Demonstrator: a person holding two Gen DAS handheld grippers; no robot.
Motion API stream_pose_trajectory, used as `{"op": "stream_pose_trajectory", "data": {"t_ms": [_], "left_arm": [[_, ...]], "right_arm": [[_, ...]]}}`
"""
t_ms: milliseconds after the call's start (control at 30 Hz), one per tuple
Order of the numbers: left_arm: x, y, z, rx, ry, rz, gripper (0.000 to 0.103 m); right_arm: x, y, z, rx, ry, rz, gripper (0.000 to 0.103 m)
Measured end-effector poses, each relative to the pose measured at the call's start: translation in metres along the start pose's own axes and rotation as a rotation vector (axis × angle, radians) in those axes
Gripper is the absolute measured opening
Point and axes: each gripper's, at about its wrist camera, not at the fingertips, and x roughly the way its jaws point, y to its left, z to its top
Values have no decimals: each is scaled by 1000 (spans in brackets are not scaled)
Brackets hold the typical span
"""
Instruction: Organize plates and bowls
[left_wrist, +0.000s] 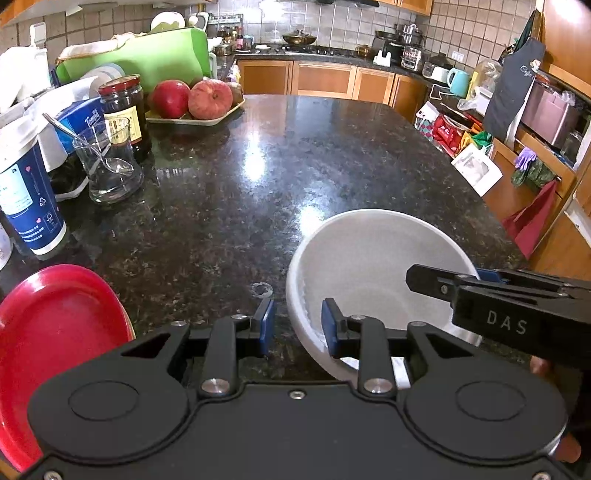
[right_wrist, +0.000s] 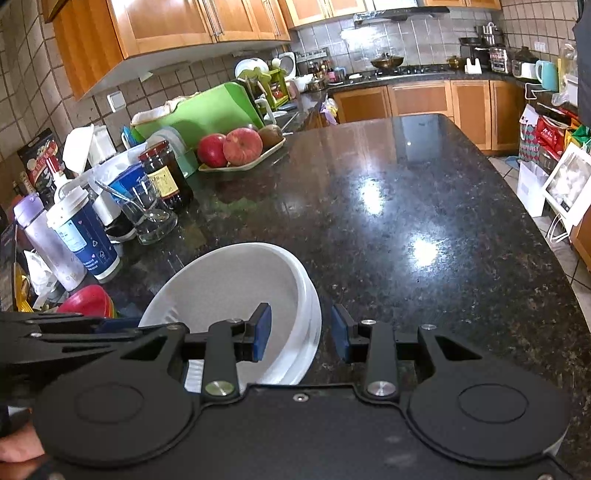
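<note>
A stack of white bowls (left_wrist: 369, 266) sits tilted on the dark granite counter (left_wrist: 258, 177). My left gripper (left_wrist: 297, 325) is open and straddles the bowls' left rim, one blue pad inside and one outside. My right gripper (right_wrist: 301, 334) is open and straddles the right rim of the same white bowls (right_wrist: 229, 284). It also shows in the left wrist view (left_wrist: 480, 288), reaching over the bowl from the right. A red plate (left_wrist: 48, 332) lies at the left near the counter edge, and shows in the right wrist view (right_wrist: 88, 301) behind my left gripper.
Along the left stand a blue paper cup (left_wrist: 26, 195), a glass with a spoon (left_wrist: 107, 166), a dark jar (left_wrist: 125, 110) and a tray of apples (left_wrist: 195, 99). The counter's right edge (left_wrist: 509, 236) drops to the floor.
</note>
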Motion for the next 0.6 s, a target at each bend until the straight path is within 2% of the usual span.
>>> {"op": "stream_pose_trajectory", "data": {"t_ms": [600], "left_arm": [[15,-12,1,37,59,-1,39]], "right_arm": [[5,-8,4,1,79,6,38]]}}
